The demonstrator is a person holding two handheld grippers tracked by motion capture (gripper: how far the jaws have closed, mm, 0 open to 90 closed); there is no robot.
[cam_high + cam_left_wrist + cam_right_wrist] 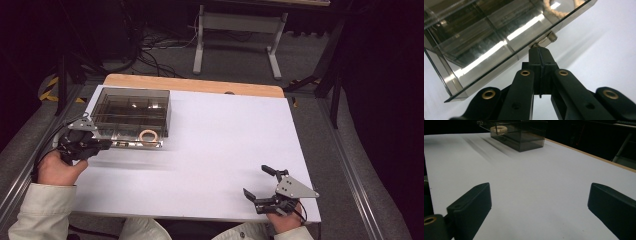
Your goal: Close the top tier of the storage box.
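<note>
A white table (210, 150) stands over a grey floor strewn with cables. From the high view, the smoky clear box (131, 112) sits at the table's far left, a pale ring (148, 135) at its front; the left gripper (102, 144) meets its front edge. In the left gripper view, the jaws are pressed together on a small metal knob (548, 39) under the box's edge. In the right gripper view, the jaws spread wide above bare table.

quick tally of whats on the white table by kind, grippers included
Smoky clear compartment box: 1
Pale rope ring, lying in the box's pulled-out front tray: 1
Small metal knob on the tray front: 1
Handheld grippers: 2, the left gripper with jaws shut on the knob, the right gripper with jaws open over the table
Total: 5
</note>
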